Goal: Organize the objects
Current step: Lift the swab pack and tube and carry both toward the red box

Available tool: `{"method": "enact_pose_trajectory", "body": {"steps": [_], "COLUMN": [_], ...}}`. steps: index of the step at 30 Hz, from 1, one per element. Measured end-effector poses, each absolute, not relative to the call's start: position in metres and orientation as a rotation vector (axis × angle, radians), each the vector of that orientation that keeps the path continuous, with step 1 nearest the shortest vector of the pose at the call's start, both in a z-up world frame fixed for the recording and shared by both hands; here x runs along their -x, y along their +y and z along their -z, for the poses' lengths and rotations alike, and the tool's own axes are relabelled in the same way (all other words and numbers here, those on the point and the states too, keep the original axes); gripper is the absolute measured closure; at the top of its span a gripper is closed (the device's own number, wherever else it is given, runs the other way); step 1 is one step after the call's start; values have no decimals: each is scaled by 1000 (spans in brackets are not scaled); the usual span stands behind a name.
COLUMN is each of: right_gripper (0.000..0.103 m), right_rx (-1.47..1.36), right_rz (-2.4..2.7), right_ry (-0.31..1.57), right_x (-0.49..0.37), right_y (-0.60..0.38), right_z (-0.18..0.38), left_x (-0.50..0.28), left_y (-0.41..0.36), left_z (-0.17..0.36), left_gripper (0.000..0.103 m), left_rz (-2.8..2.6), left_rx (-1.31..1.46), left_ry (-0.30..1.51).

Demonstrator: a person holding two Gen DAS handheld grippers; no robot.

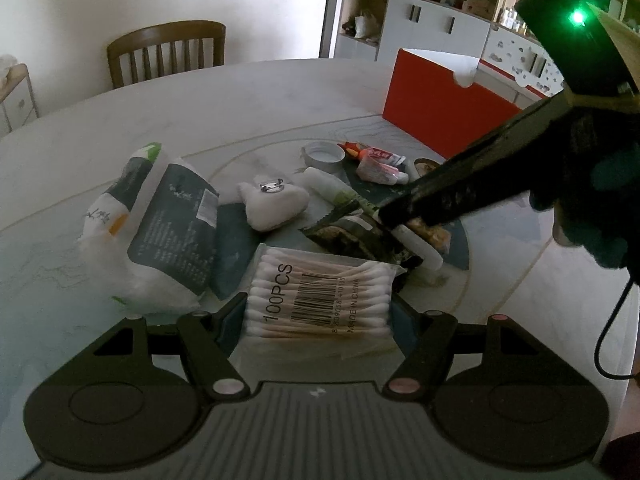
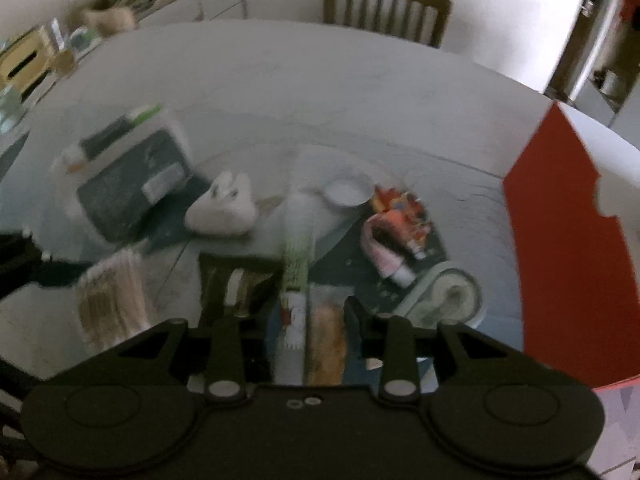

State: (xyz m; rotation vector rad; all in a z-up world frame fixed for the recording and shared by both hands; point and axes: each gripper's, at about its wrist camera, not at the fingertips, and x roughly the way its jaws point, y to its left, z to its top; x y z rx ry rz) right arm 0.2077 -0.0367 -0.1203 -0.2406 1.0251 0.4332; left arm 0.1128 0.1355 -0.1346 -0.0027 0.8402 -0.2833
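Observation:
In the left wrist view a clear pack of cotton swabs (image 1: 320,296) sits between the fingers of my left gripper (image 1: 320,306), which is shut on its sides and holds it above the table. From the right wrist view the same pack (image 2: 112,300) hangs at the left gripper's (image 2: 36,268) tip. My right gripper (image 1: 386,216) points steeply down over a white stick packet (image 1: 420,250) and a brown snack bar (image 1: 434,236). Its jaws (image 2: 308,312) stand narrowly apart above the white packet (image 2: 294,328) and the bar (image 2: 328,340). A dark snack packet (image 1: 352,240) lies beside them.
A red box (image 1: 440,112) stands at the back right of the round table (image 1: 240,92). Grey tissue packs (image 1: 172,224), a white pouch (image 1: 272,204), a green-printed tube (image 1: 336,194), a tape roll (image 1: 324,156) and small pink tubes (image 1: 380,168) lie around. A wooden chair (image 1: 166,52) stands behind.

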Motion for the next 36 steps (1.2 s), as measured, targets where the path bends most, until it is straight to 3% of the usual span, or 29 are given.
{"method": "enact_pose_trajectory", "body": {"steps": [36], "right_gripper": [74], "right_rx": [35], "right_rz": [-449], "right_ry": [1144], "right_x": [-215], "right_y": [-51], "right_z": [125], "left_x": [-115], "left_y": [143], "left_z": [137], "left_gripper": [31], "left_rz": [284], "left_rx": [38], "left_ry": [844]}}
